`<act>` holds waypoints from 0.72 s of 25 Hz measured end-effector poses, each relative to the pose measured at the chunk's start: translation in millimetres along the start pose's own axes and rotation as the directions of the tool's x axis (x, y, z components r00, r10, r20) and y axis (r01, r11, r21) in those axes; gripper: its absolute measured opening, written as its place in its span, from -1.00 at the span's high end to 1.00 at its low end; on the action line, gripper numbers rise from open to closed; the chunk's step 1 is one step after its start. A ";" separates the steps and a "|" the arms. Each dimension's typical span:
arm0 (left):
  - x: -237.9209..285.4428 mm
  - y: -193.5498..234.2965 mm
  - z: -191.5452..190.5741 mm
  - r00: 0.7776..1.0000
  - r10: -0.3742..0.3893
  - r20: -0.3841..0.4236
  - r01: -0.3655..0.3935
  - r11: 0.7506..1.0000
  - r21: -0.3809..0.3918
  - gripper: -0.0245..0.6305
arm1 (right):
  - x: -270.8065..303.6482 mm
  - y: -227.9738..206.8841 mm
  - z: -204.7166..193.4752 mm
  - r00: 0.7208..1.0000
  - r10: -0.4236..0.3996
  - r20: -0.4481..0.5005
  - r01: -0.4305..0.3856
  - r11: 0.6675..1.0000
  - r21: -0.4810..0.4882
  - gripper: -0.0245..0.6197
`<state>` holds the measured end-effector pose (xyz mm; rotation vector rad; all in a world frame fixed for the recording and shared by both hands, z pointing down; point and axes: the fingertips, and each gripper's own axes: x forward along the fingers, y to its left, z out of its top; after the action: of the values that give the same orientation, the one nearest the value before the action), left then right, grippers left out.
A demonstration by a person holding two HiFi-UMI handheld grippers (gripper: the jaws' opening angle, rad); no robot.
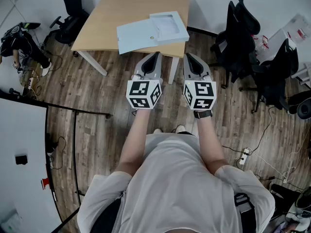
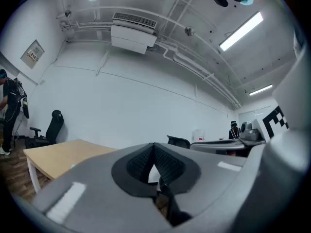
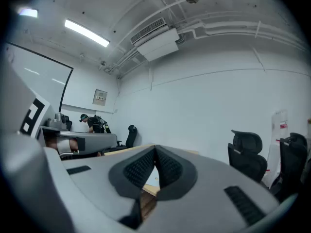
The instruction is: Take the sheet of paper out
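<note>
You are holding the left gripper (image 1: 156,56) with its jaws pressed together and nothing between them; its own view is showing the ribbed black pads (image 2: 167,166) meeting at the tip. You are holding the right gripper (image 1: 188,56) the same way, jaws together and empty. Both are pointing level, side by side, toward a wooden table (image 1: 112,18), with their tips near its front edge. On the table a flat, pale blue file box (image 1: 182,35) is lying open. Its lid (image 1: 136,35) is folded out to the left, and the rimmed tray half is sitting to the right. The sheet of paper (image 1: 167,24) is lying flat inside that tray, untouched. Black office chairs (image 1: 243,28) are standing to the right of the table.
</note>
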<state>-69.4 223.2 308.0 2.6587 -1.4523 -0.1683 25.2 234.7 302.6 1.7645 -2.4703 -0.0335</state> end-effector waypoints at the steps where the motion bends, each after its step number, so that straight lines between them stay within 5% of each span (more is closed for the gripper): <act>1: -1.8 1.2 0.0 1.000 -0.005 -0.003 0.005 1.000 -0.001 0.90 | 0.1 2.3 0.7 1.000 -0.003 0.001 0.003 1.000 0.001 0.89; 12: -19.6 29.2 -3.3 0.998 -0.042 -0.037 0.042 0.999 0.000 0.90 | 9.5 44.3 -0.9 1.000 -0.003 0.002 0.003 1.000 0.000 0.89; 18: -10.0 30.6 -19.4 0.998 -0.049 -0.037 0.048 0.999 -0.015 0.90 | 5.1 32.8 -15.1 0.998 -0.056 -0.017 0.056 0.998 -0.003 0.89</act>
<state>-97.3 216.0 332.1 2.6721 -1.3711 -0.1317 -5.9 241.3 320.5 1.8250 -2.4069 -0.0260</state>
